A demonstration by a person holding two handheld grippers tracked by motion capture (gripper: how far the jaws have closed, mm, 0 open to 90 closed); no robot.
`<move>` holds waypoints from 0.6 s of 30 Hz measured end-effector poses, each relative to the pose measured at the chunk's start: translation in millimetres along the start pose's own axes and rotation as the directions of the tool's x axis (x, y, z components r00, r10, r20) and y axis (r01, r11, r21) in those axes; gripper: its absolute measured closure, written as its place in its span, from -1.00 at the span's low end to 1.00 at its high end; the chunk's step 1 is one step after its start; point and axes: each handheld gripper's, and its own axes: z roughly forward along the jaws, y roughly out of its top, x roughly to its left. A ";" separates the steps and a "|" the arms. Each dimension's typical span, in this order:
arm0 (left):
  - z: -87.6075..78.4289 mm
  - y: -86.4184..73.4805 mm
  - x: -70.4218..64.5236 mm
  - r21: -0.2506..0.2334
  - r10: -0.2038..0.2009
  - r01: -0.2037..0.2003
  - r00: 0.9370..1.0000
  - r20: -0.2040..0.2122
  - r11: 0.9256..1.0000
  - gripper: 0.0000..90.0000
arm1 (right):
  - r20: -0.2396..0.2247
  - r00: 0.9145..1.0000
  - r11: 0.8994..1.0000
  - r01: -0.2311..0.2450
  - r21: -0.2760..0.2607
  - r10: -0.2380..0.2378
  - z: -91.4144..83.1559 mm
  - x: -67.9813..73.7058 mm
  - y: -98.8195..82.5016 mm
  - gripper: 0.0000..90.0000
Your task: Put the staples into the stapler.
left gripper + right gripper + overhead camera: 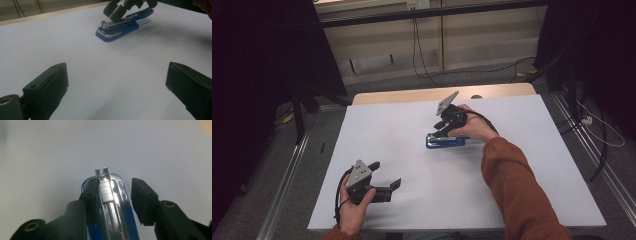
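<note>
The blue stapler (445, 141) lies flat on the white tabletop (412, 150), right of centre and toward the far side; its body is blue with a chrome top rail and a chrome-edged nose, and it points to the left in the high view. The tabletop is a plain white sheet over a pale wooden board whose far edge shows beyond it; around it lie grey carpet, metal floor rails (287, 175), black cables (419, 50) and a light panelled wall, with dark stands at either side.

The right gripper (439, 131) sits over the stapler, held by a hand with a rust-coloured sleeve (517, 190); its jaws are parted and straddle the nose — one pad lies against the stapler's side while the other stands clear, so nothing is clamped. The left gripper (384, 175) rests near the front-left corner, well apart from the stapler, jaws wide with only bare tabletop between them.

The right gripper view (113, 202) brings out the ribbed chrome strip and two small prongs at the stapler's tip (102, 171); the left gripper view shows the stapler (117, 28) from the side — top arm slightly raised above the base.
</note>
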 end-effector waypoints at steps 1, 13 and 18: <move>0.0 0.0 0.0 0.000 0.000 0.000 1.000 -0.001 1.000 -0.90 | 0.009 1.000 1.000 -0.008 -0.002 0.008 -0.1 0.5 -0.7 0.09; 0.1 -0.2 1.1 0.012 0.004 -0.004 1.000 -0.009 1.000 -0.90 | 0.076 0.985 0.986 -0.147 -0.082 0.153 -9.4 6.6 -12.2 -0.60; -0.8 -0.4 2.5 0.007 -0.006 0.006 1.000 -0.025 1.000 -0.90 | 0.132 0.965 0.970 -0.211 -0.120 0.226 -12.9 9.0 -17.2 -0.77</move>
